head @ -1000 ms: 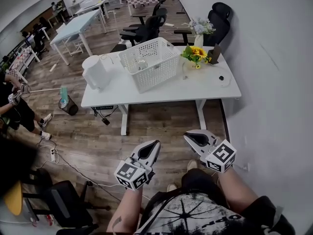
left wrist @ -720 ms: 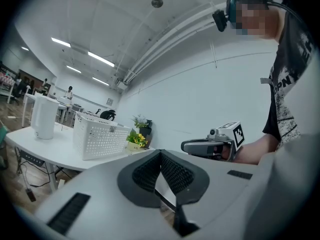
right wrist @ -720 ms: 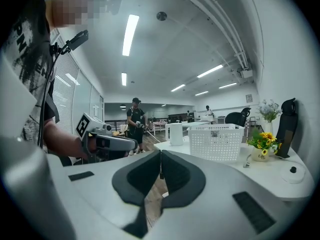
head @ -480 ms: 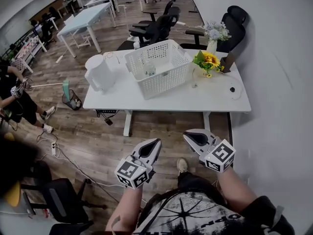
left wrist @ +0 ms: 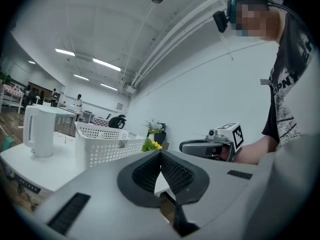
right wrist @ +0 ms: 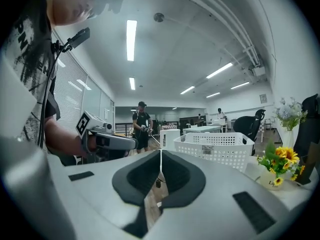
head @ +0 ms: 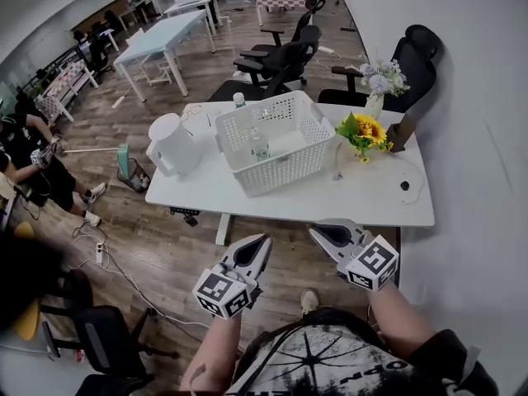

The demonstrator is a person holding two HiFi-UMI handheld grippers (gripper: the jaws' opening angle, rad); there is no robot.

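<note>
My left gripper and right gripper are held side by side in the air above the wooden floor, just short of the white table. Both are shut, with nothing between the jaws. In the left gripper view the pads meet at the tip, and the right gripper shows beside them. The right gripper view shows its jaws closed too, with the left gripper alongside. On the table stand a white perforated basket, a white kettle and a pot of sunflowers.
Black office chairs stand behind the table, and a vase of pale flowers sits at its back right. The white wall is to the right. A person stands at the far left; cables lie on the floor.
The table, basket and kettle have come nearer and lower in the head view. Both grippers keep their pose and stay shut.
</note>
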